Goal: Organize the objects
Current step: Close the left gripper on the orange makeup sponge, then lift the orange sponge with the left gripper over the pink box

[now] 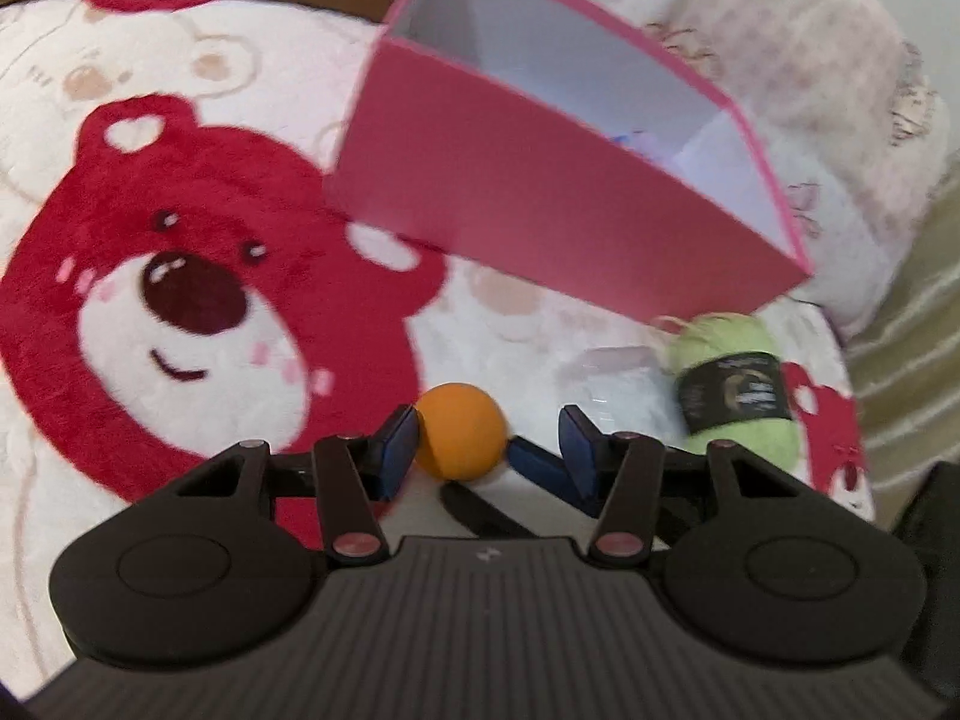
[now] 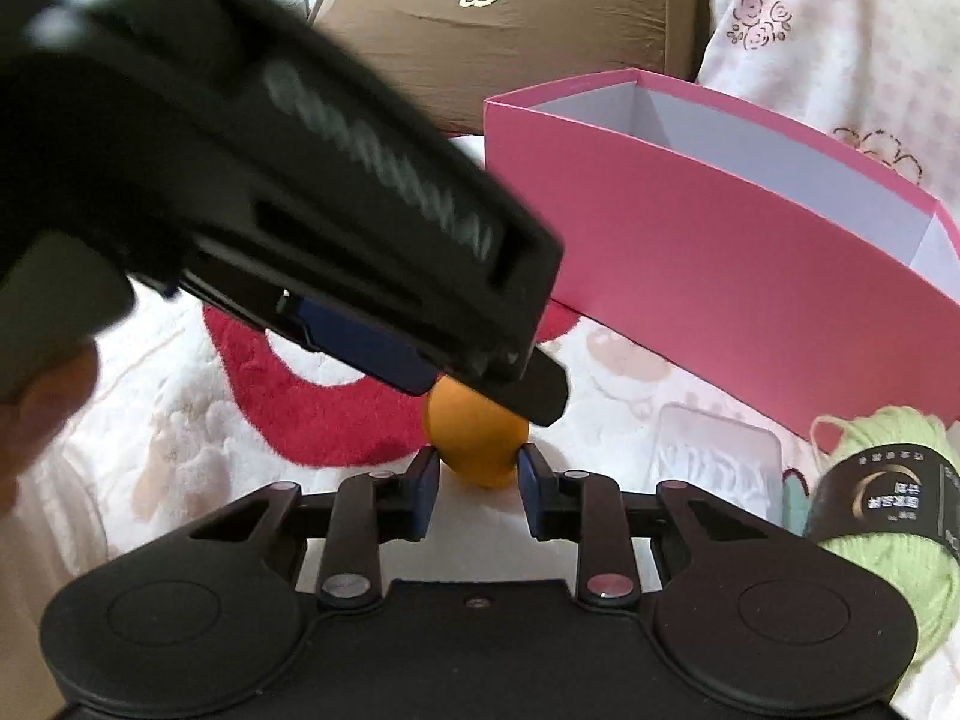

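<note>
Left tool (image 1: 489, 450) sits half open w/ the orange ball (image 1: 461, 429) against its left pad; right pad stands clear of the ball, so no grip. Right tool (image 2: 477, 477) is clamped on the ball (image 2: 474, 438), both blue pads pressing its sides, ball low on the bear blanket (image 1: 180, 276). In the right wrist view the left tool's body crosses from upper left, its tip over the ball. Behind & right: open pink box (image 2: 720, 252), white inside, standing on the blanket. Clear plastic case (image 2: 717, 459) lies just right of the ball. Far right: green yarn (image 2: 894, 516) w/ black label, below the box's near corner.
</note>
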